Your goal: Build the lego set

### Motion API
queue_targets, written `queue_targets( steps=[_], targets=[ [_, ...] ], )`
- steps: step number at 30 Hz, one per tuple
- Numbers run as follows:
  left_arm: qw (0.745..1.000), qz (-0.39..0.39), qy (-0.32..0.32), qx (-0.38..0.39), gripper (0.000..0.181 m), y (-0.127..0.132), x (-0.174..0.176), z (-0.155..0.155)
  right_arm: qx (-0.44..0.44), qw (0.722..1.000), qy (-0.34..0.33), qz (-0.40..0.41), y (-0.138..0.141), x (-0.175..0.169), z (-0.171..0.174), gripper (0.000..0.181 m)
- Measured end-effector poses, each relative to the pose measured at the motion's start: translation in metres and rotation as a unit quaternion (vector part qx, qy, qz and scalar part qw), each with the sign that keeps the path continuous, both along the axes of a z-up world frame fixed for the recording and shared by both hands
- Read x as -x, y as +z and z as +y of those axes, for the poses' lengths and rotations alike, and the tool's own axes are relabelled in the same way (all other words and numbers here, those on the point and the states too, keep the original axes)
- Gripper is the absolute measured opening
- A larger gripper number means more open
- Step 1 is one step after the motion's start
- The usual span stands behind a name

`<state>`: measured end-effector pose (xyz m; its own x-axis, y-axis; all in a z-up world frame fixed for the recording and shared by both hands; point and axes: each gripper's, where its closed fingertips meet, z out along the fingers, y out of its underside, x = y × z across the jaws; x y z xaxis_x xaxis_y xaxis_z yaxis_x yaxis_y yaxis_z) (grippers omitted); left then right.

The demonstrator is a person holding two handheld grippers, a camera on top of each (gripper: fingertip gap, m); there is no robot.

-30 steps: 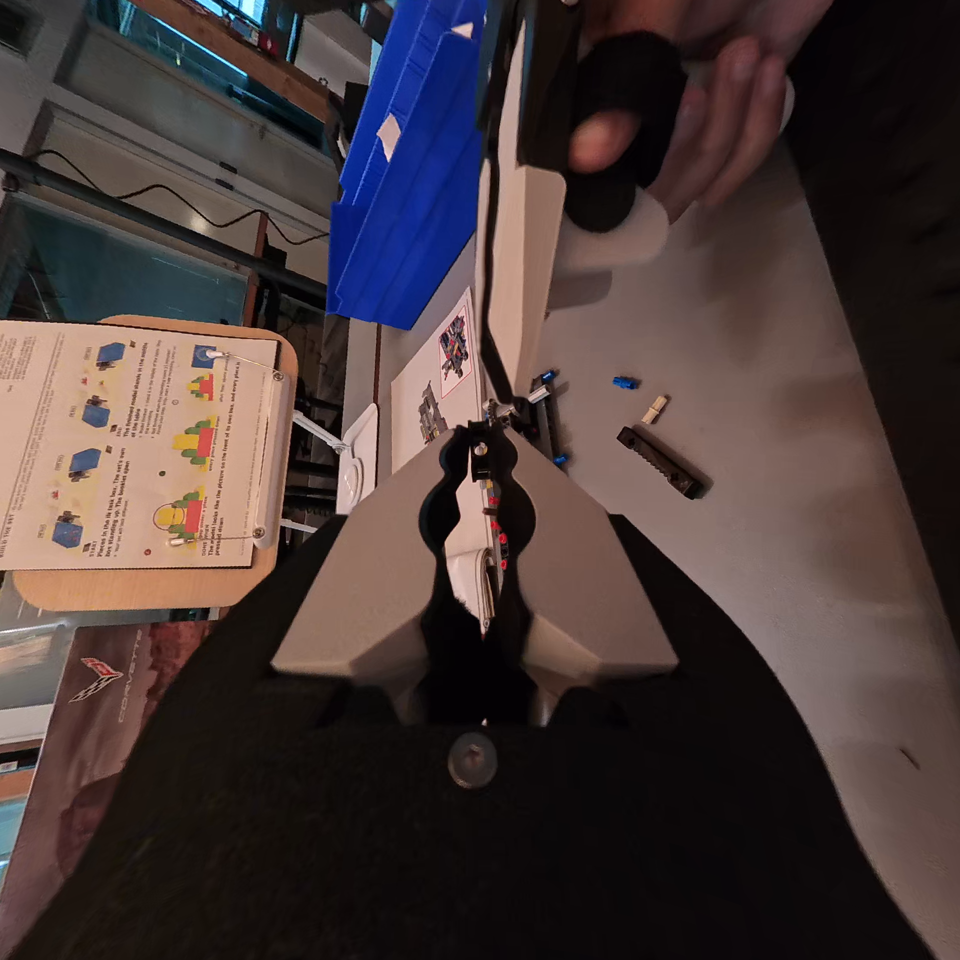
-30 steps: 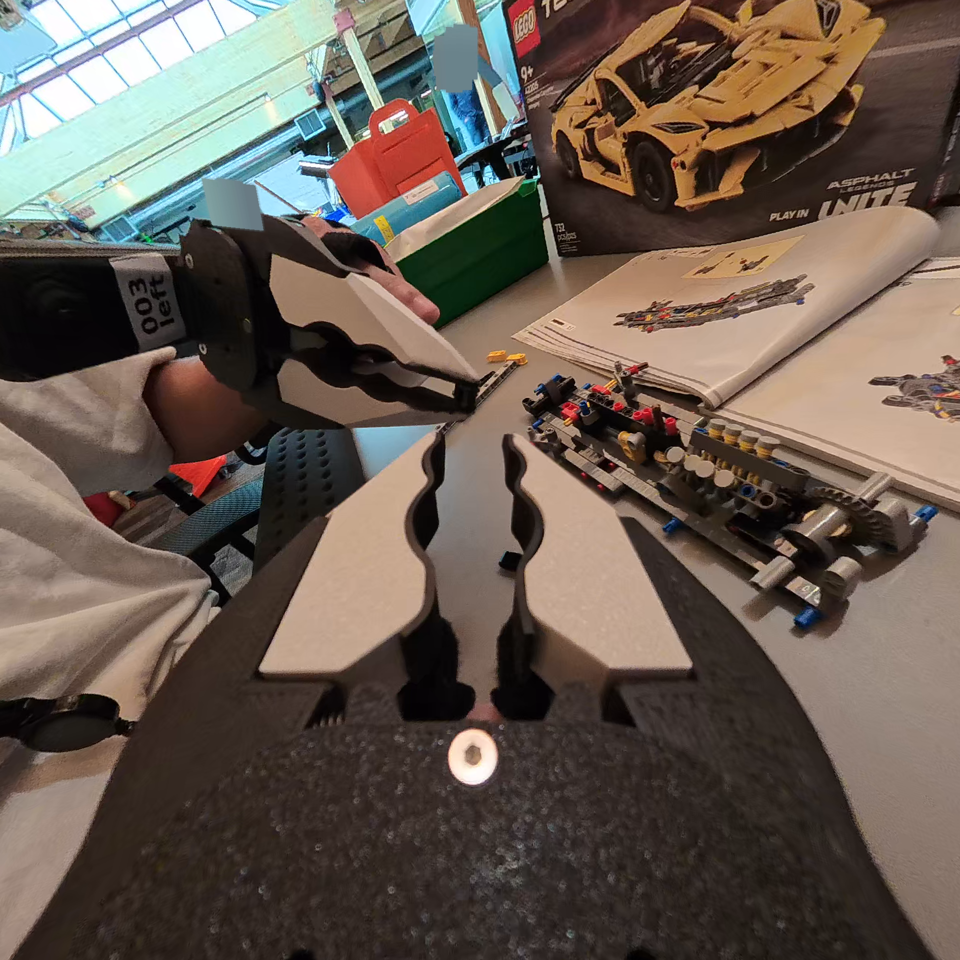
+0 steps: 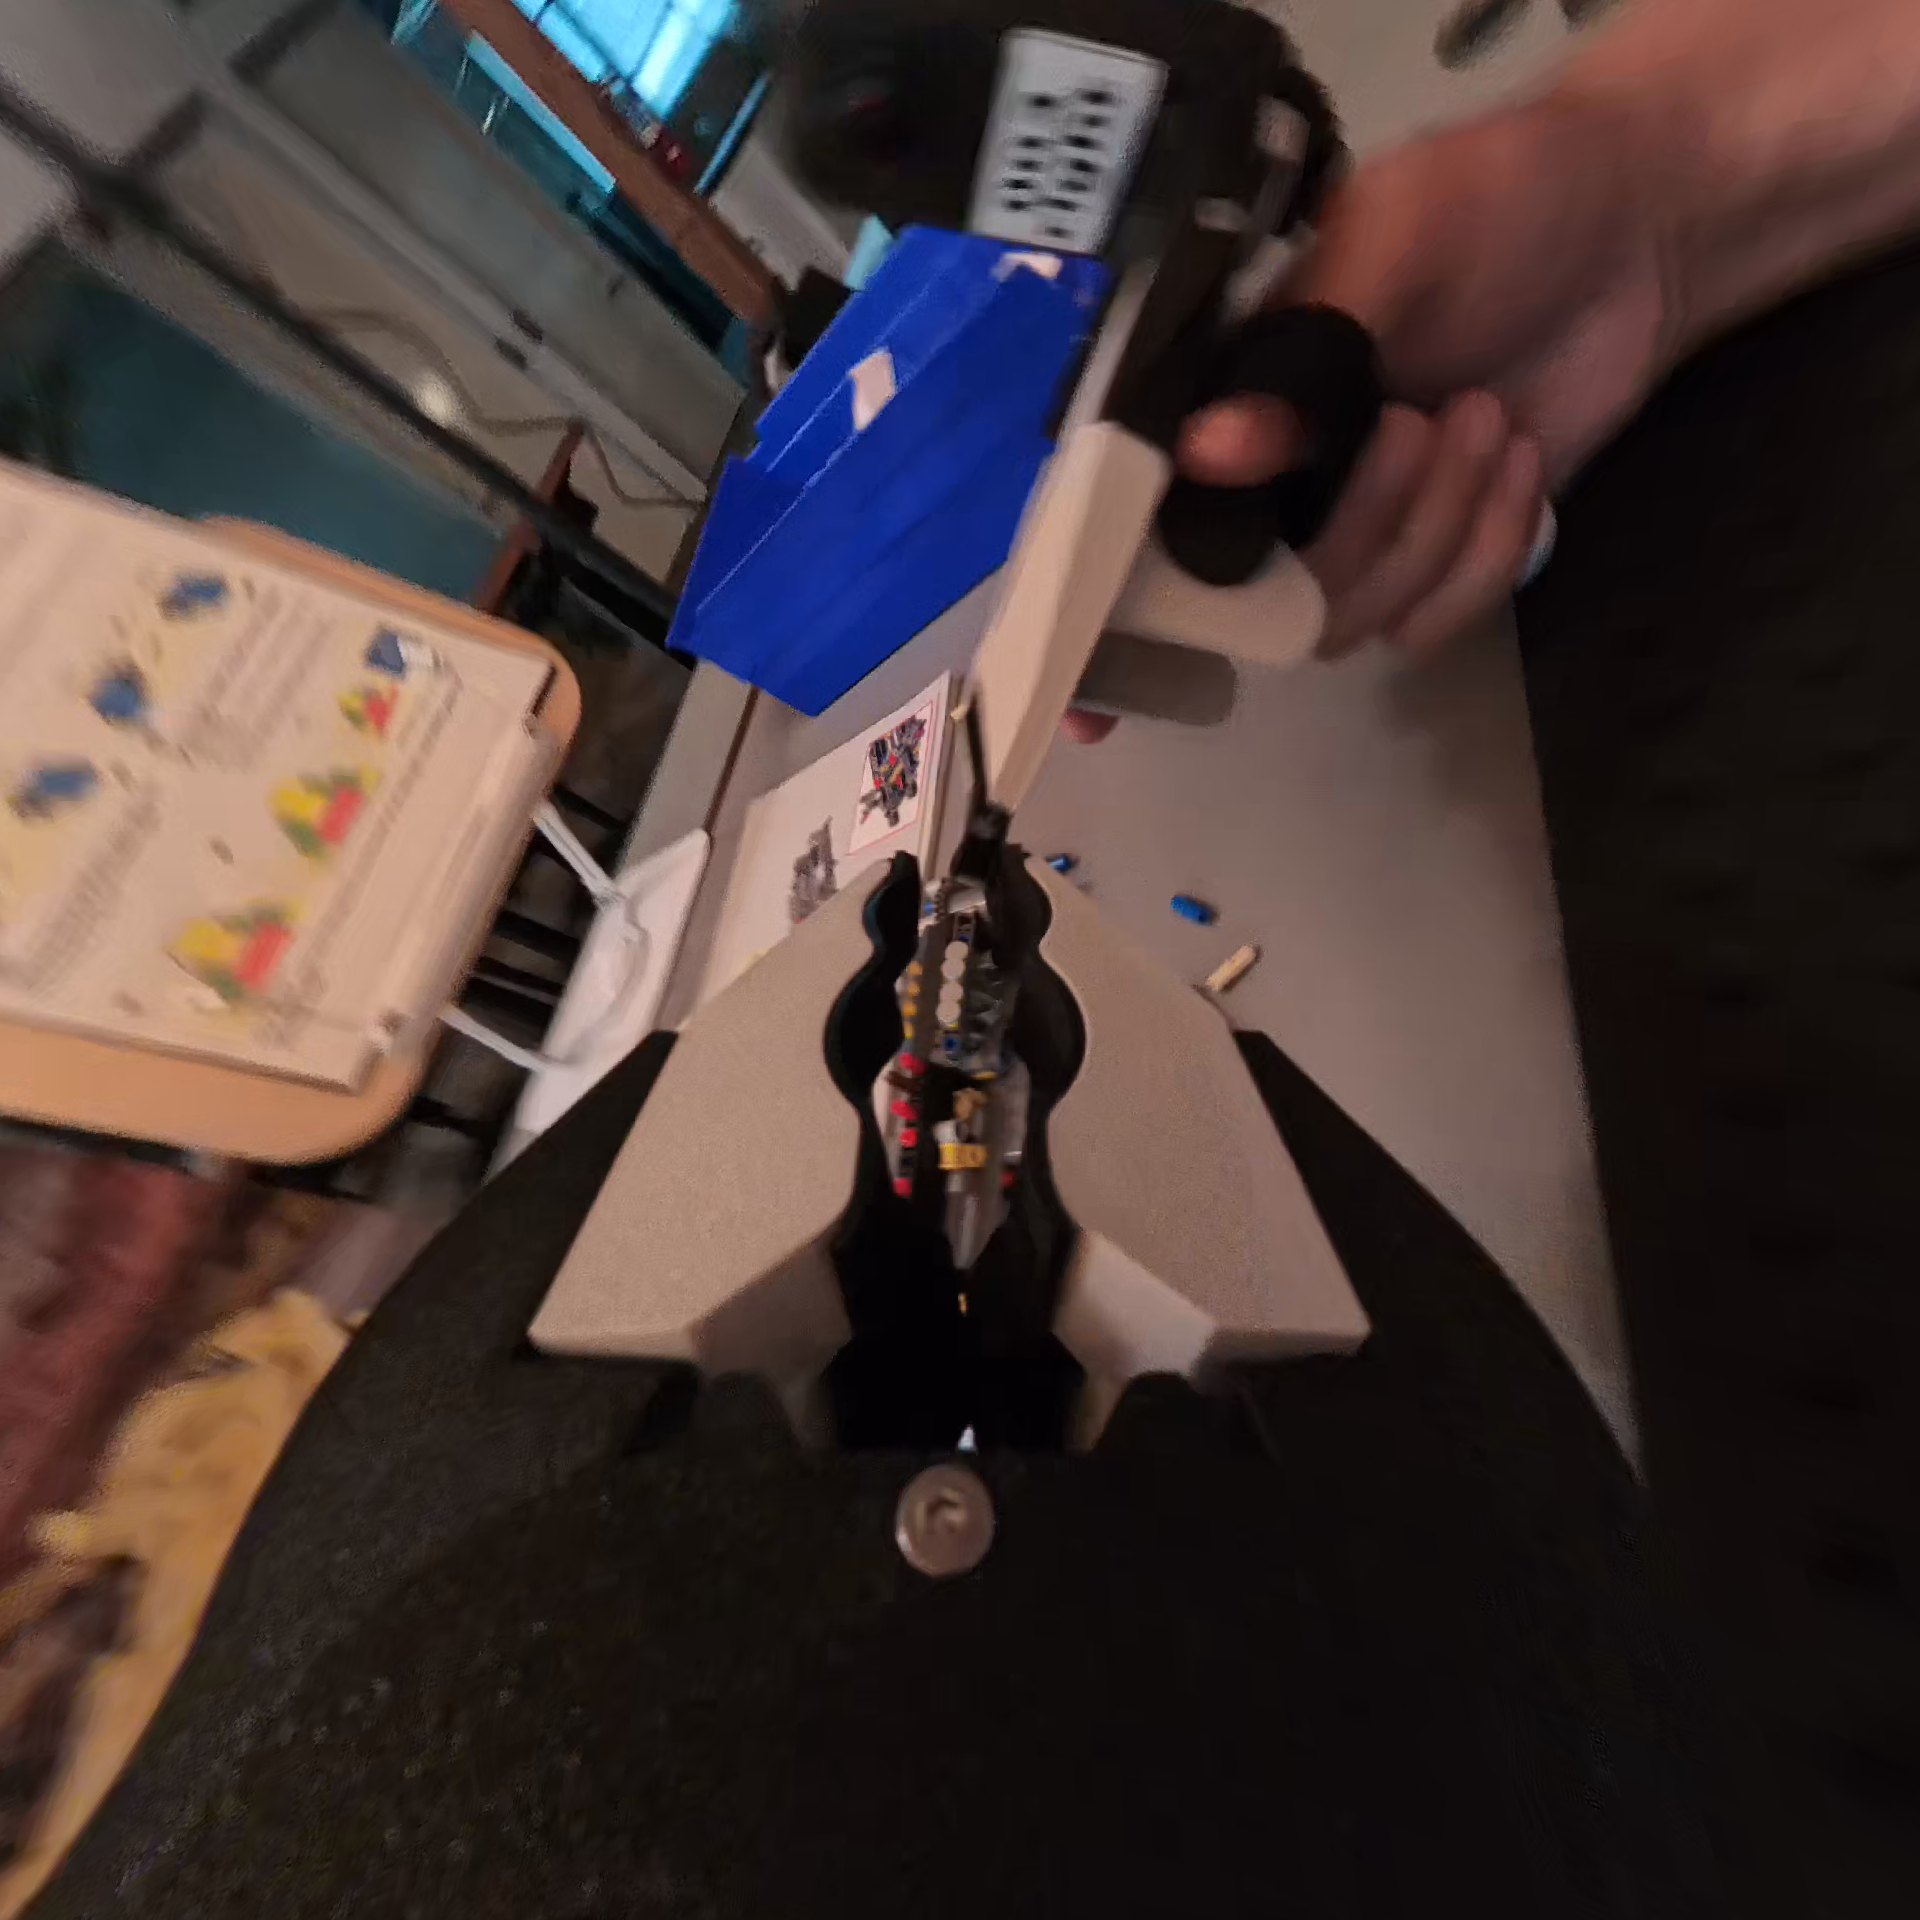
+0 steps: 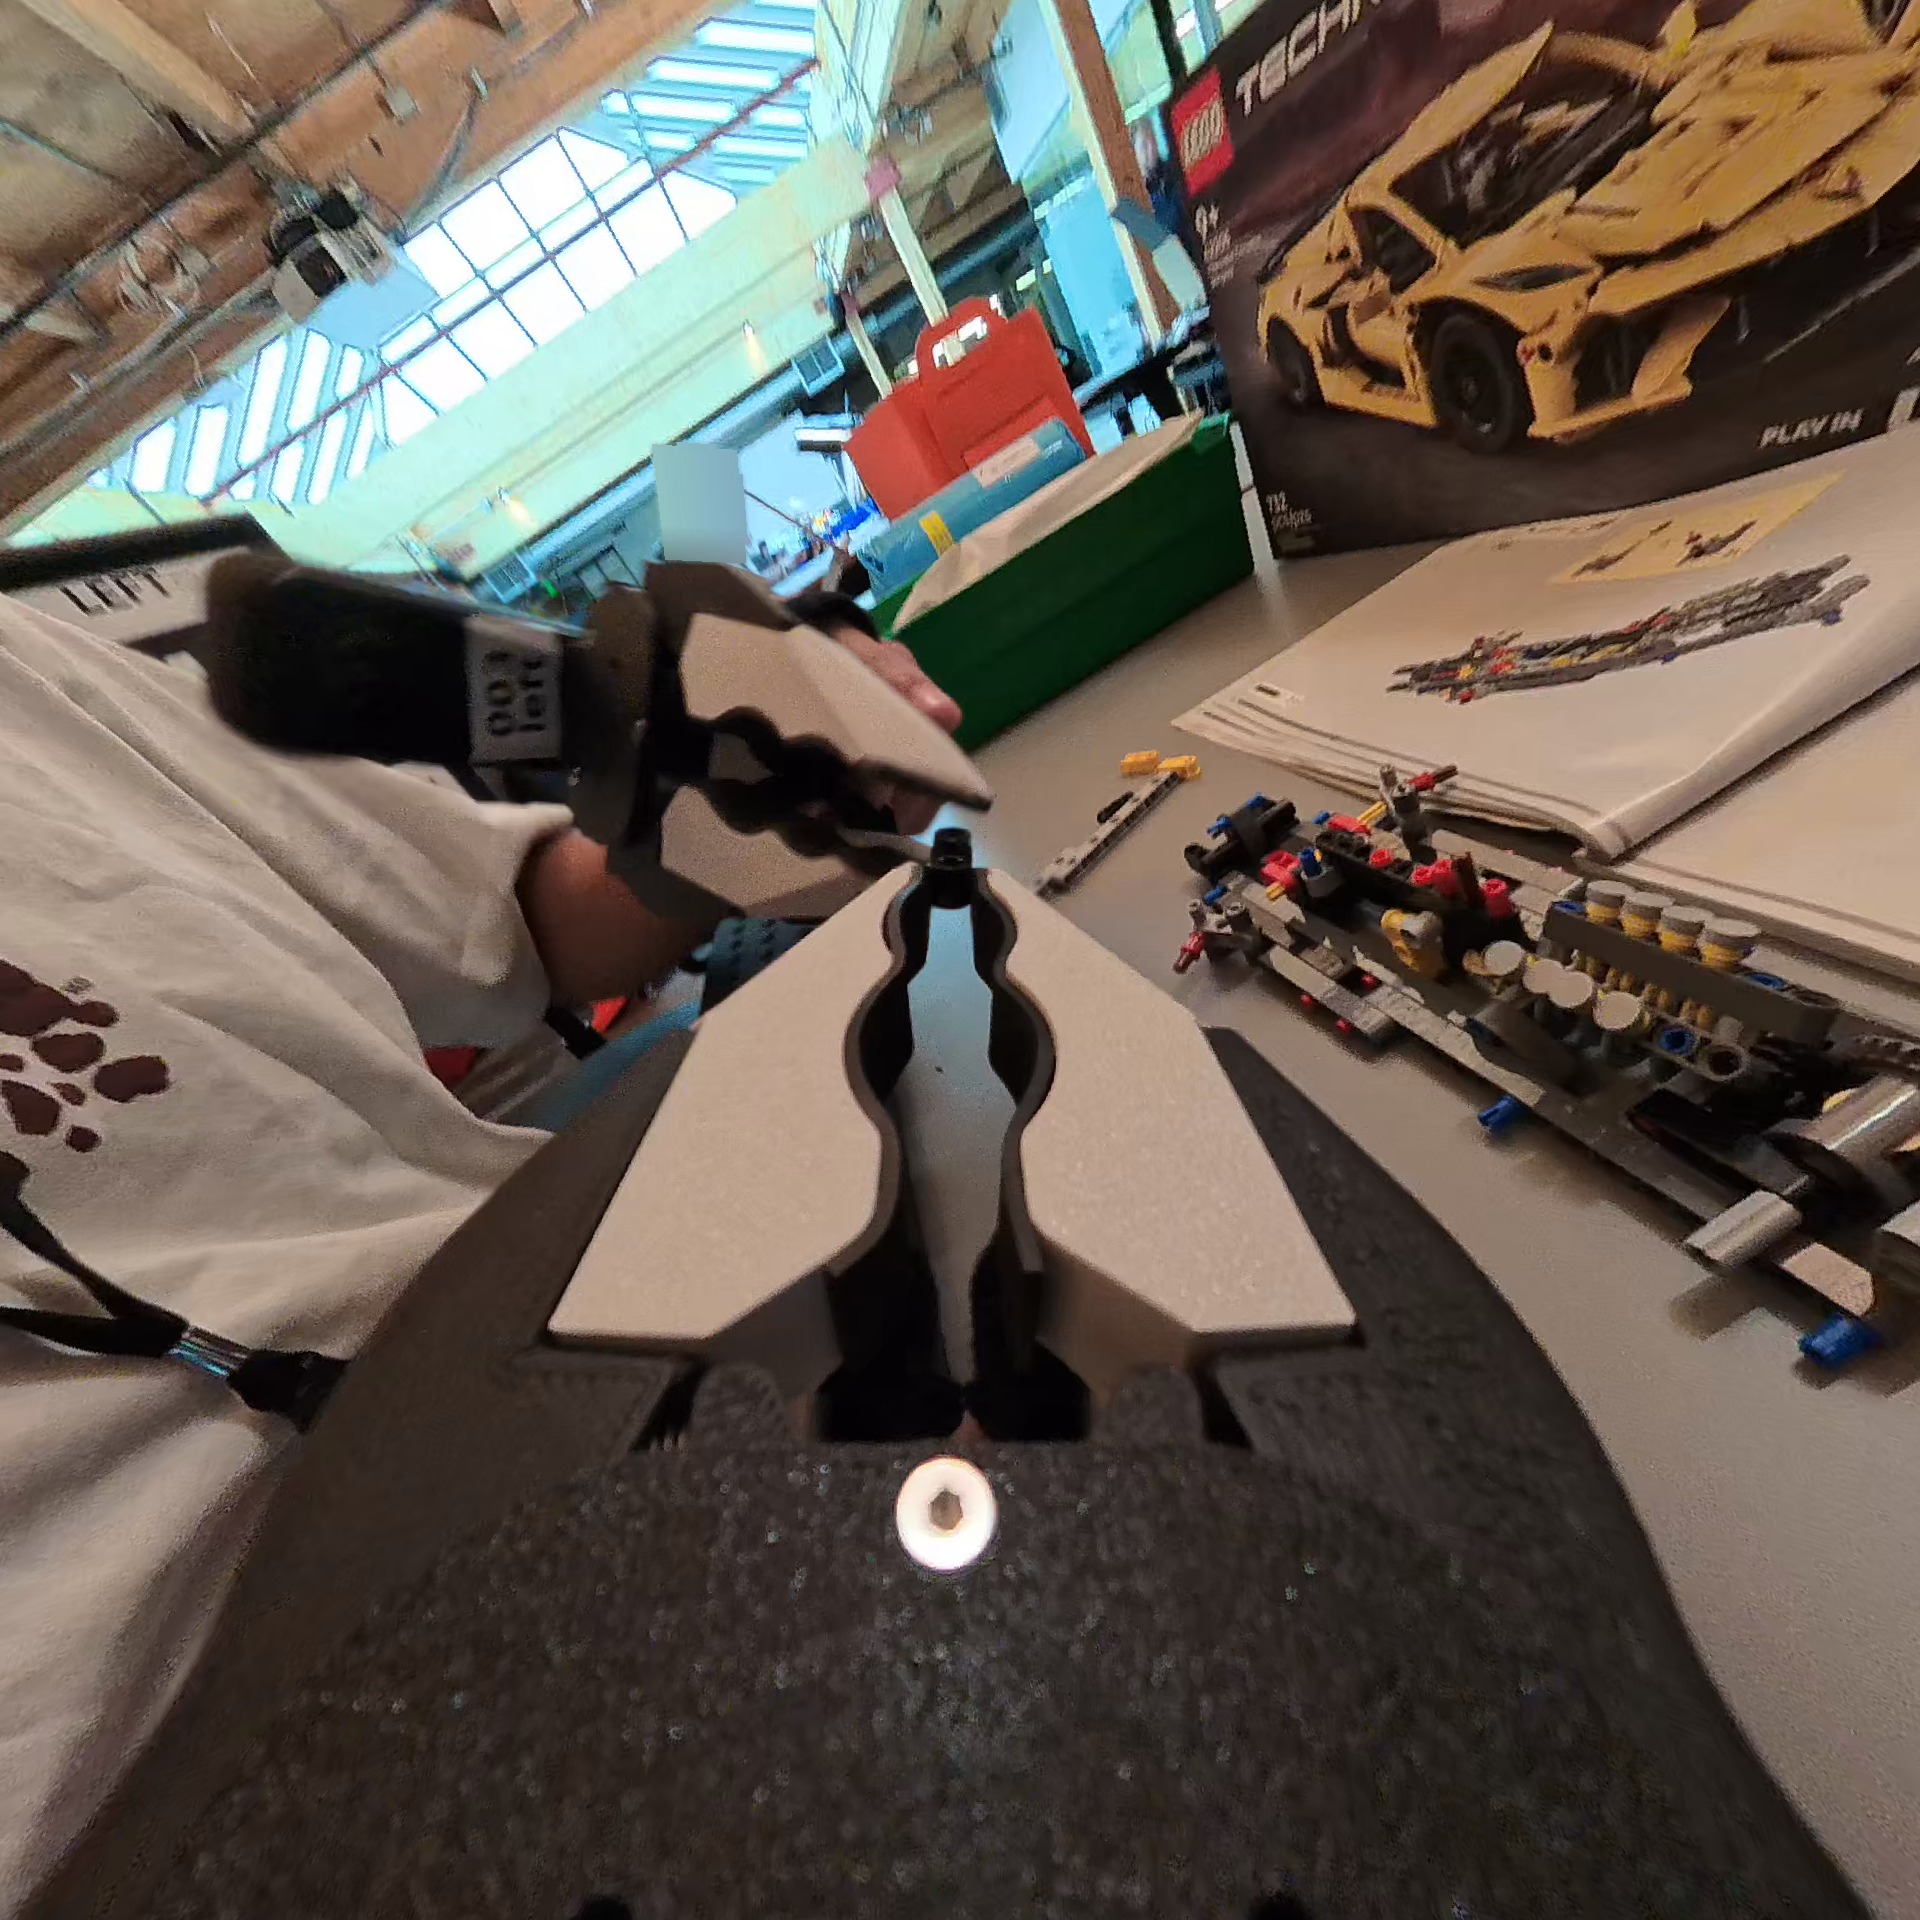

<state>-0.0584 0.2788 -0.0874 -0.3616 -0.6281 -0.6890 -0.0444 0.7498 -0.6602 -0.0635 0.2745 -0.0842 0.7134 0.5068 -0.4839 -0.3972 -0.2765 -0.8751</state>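
Note:
My right gripper [image 4: 951,883] is shut on a small black pin [image 4: 951,854] at its fingertips, held above the grey table [image 4: 1714,1507]. My left gripper [image 4: 951,826] hovers right at that pin, its jaws a narrow way apart, with nothing seen in them. In the left wrist view the left gripper [image 3: 966,873] frames the partly built chassis [image 3: 956,1039] through its gap. The right gripper [image 3: 992,810] comes down from above with the pin [image 3: 982,831]. The chassis [image 4: 1507,966] lies on the table to the right.
A black beam [image 4: 1112,831] and yellow pieces [image 4: 1158,766] lie behind the grippers. Blue pins [image 4: 1834,1338] lie near the chassis. An open instruction booklet [image 4: 1558,707], the set's box [image 4: 1558,260] and a green bin [image 4: 1070,582] stand behind. Blue bins [image 3: 894,488] are at the far end. Both grippers' tips are close together, under 4 cm apart.
My right gripper has shut on the small black pin and lifted it up to the left gripper's tips. The left gripper has swung and its jaws have parted slightly.

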Motion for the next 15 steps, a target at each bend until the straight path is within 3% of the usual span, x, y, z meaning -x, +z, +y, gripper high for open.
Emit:
queue_targets(
  steps=[2,4,6,10,13,15],
  targets=[
    [0.988,0.026,0.010,0.151,0.013,0.008,0.001,0.006,-0.029,0.999,-0.008,0.018,0.011,-0.005,-0.003,0.007],
    [0.947,0.062,-0.020,0.314,0.014,0.014,0.004,-0.003,-0.060,0.998,-0.013,0.025,0.023,-0.006,-0.006,0.007],
    [0.901,0.077,-0.056,0.424,0.015,0.022,0.006,-0.010,-0.082,0.996,-0.020,0.026,0.030,-0.006,-0.005,0.006],
    [0.844,0.072,-0.088,0.525,0.016,0.037,0.006,-0.013,-0.122,0.990,-0.032,0.061,0.047,-0.006,-0.006,0.006],
    [0.831,0.049,-0.098,0.546,0.012,0.047,0.004,-0.011,-0.136,0.986,-0.029,0.096,0.055,-0.004,-0.006,0.006],
    [0.819,0.061,-0.105,0.560,0.012,0.049,0.004,-0.013,-0.137,0.988,-0.058,0.053,0.050,-0.005,-0.001,0.006]
  ],
)
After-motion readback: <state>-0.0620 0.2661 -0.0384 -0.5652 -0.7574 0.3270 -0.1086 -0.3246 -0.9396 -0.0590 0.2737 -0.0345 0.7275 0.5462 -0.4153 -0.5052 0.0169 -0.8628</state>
